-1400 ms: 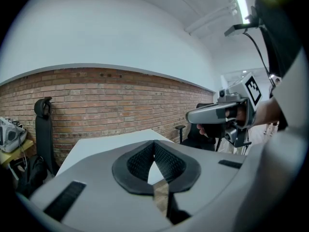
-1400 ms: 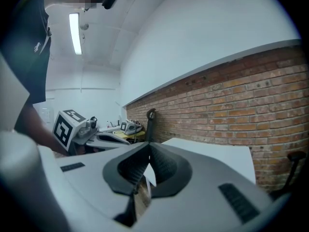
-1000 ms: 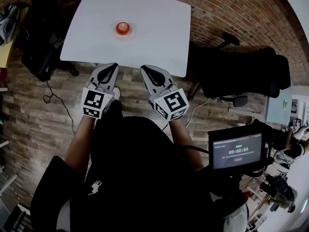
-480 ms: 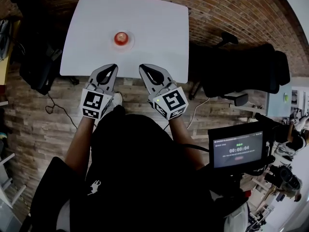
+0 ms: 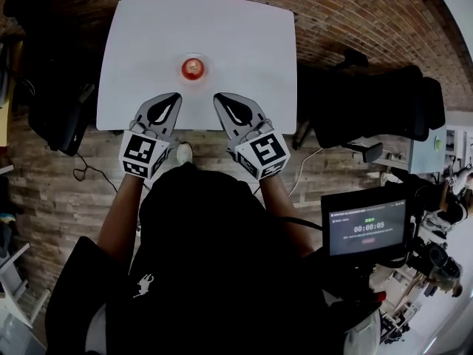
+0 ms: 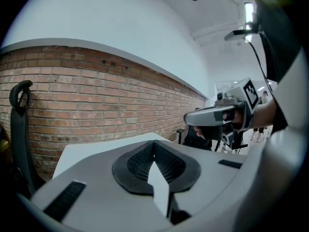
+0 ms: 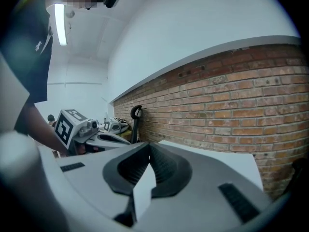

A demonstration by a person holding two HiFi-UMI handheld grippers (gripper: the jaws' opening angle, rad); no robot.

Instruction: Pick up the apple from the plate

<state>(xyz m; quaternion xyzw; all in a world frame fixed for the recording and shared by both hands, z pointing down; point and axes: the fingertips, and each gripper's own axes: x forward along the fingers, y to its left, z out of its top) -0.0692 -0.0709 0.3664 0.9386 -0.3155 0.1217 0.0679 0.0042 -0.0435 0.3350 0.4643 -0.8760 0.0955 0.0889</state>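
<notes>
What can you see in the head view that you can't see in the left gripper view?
Only the head view shows the apple sitting on its plate, and a timer screen off to the side. Only the left gripper view shows the ceiling light and the tall white wall. Both show the white table, the right claw, and the left claw, which is shut with nothing in it.

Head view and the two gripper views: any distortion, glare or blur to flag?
Head view: strong fisheye, the table edges bow, the corners go dark, the apple is sharp. Left gripper view: the brick wall curves, and the ceiling light is blown out at top right. Right gripper view: the same curving, with the strip light glaring at upper left and the edges vignetted.
</notes>
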